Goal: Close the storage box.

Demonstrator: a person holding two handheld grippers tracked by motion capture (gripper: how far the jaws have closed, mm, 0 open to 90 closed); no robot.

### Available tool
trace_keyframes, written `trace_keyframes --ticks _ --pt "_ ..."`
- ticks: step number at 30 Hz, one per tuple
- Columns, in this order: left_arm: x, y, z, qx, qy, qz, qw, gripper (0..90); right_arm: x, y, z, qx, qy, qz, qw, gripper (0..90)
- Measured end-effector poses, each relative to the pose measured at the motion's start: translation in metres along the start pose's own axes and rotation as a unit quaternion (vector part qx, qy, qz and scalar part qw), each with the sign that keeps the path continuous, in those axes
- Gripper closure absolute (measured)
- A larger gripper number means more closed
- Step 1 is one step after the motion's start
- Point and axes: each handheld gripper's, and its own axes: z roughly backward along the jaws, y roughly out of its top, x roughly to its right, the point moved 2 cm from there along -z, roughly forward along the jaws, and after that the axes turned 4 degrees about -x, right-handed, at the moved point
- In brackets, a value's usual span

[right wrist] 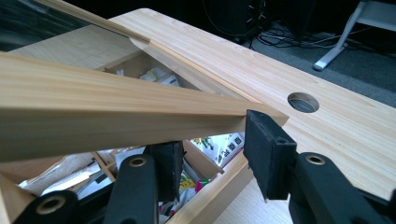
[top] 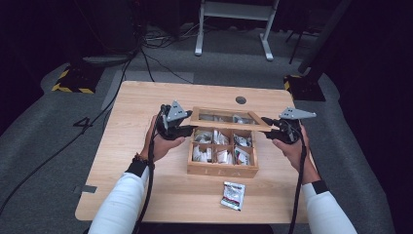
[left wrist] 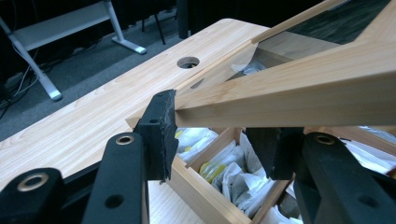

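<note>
Standing half raised over the wooden tea box [top: 222, 169], the lid [top: 229, 124] is sitting in the middle of the high view, slightly above centre. It is a wooden frame around a glass pane [top: 225, 118], hinged at the far side of the box as far as I can judge, and its front rail is being carried at both ends.

The left gripper [top: 187, 127] is coming in from the left of the frame. In the left gripper view its jaws are standing around the left front corner of the lid: one pad [left wrist: 161, 133] is touching the end of the rail and the other pad is lying under the rail, so the jaws are closed on the lid. The right gripper [top: 265, 120] is doing the same at the right front corner; in the right gripper view one pad [right wrist: 266, 149] is pressing on the end of the rail and the other is sitting below it.

I am judging the lid as stiff and rather light, but the pane is fragile, so the wooden rail near the corners is the good place to hold, never the glass. Smooth wood can slip between the pads if the lid is swinging.

Inside the compartments, tea bags [top: 224, 148] are lying loosely. One sachet [top: 233, 195] is lying alone on the table [top: 146, 112], just in front of the box, lower centre of the frame.
</note>
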Motion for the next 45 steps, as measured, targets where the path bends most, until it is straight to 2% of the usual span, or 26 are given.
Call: trace_keyframes --ticks 4,9,15,23,33,40,45 --pt "0.001 -0.004 0.002 0.002 -0.005 0.001 1.0000 53.6 -0.002 -0.003 0.003 0.000 0.007 -0.002 1.0000 58.5" --pt "0.003 -0.009 0.001 0.002 -0.013 0.011 0.9999 52.6 -0.005 -0.006 0.005 -0.005 0.005 0.005 1.0000 58.0" --pt "0.006 -0.011 0.002 -0.003 -0.014 0.005 0.9999 50.6 -0.008 -0.009 0.007 -0.011 0.008 0.014 0.9998 56.9" --pt "0.012 -0.020 0.010 -0.004 -0.026 0.002 0.9997 50.8 -0.016 -0.014 0.011 -0.015 0.008 0.029 0.9994 54.9" --pt "0.016 -0.027 0.010 -0.011 -0.026 0.001 0.9996 49.9 -0.022 -0.022 0.012 -0.018 0.012 0.032 0.9993 53.1" --pt "0.020 -0.032 0.010 -0.022 -0.025 -0.004 0.9994 49.2 -0.029 -0.027 0.013 -0.022 0.009 0.048 0.9985 48.7" --pt "0.022 -0.036 0.010 -0.030 -0.032 -0.006 0.9990 48.7 -0.031 -0.030 0.013 -0.030 0.014 0.052 0.9981 47.0"
